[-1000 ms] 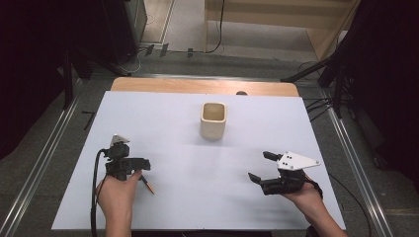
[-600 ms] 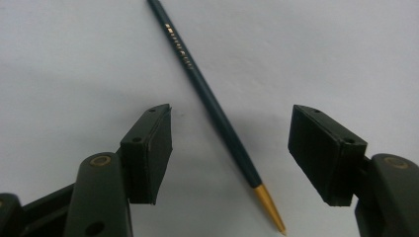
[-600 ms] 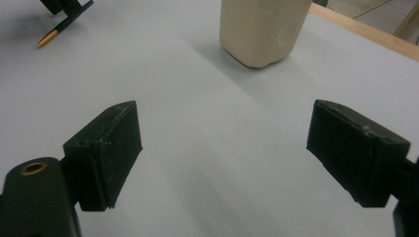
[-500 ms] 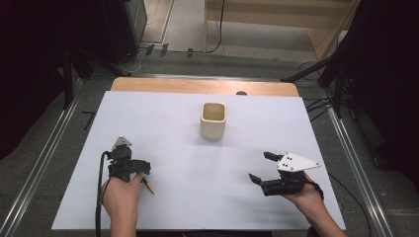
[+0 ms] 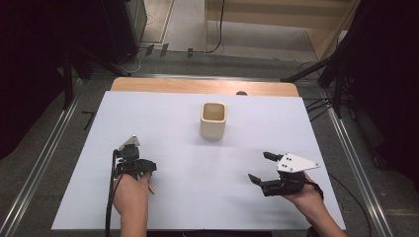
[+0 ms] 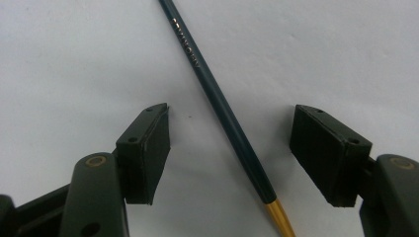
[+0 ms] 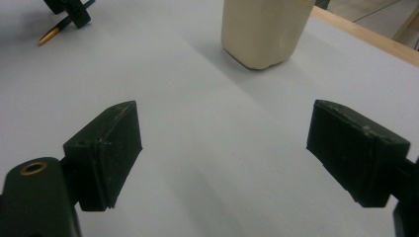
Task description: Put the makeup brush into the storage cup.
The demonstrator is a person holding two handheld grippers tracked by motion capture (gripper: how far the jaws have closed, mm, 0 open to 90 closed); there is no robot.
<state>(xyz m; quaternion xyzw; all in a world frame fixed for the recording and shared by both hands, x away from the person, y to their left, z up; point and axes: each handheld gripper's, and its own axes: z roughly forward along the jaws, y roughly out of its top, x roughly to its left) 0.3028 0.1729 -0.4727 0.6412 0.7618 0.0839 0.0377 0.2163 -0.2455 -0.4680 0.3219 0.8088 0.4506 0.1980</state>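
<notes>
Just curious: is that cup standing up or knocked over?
Upright: the cup stands on its base on the table, its open mouth facing up.

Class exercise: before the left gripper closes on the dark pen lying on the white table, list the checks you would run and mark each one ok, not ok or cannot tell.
1. Left gripper jaws open wide enough: ok; they have just been opening, with the pen between them.
2. Pen sits between the pads: ok, though it crosses the gap at a slant.
3. Pads touch the pen: not ok, a gap shows on both sides.
4. Pen lies flat on the table: ok.
5. Right gripper out of the way: ok, open and apart.
6. Cup upright, mouth free: ok.
</notes>
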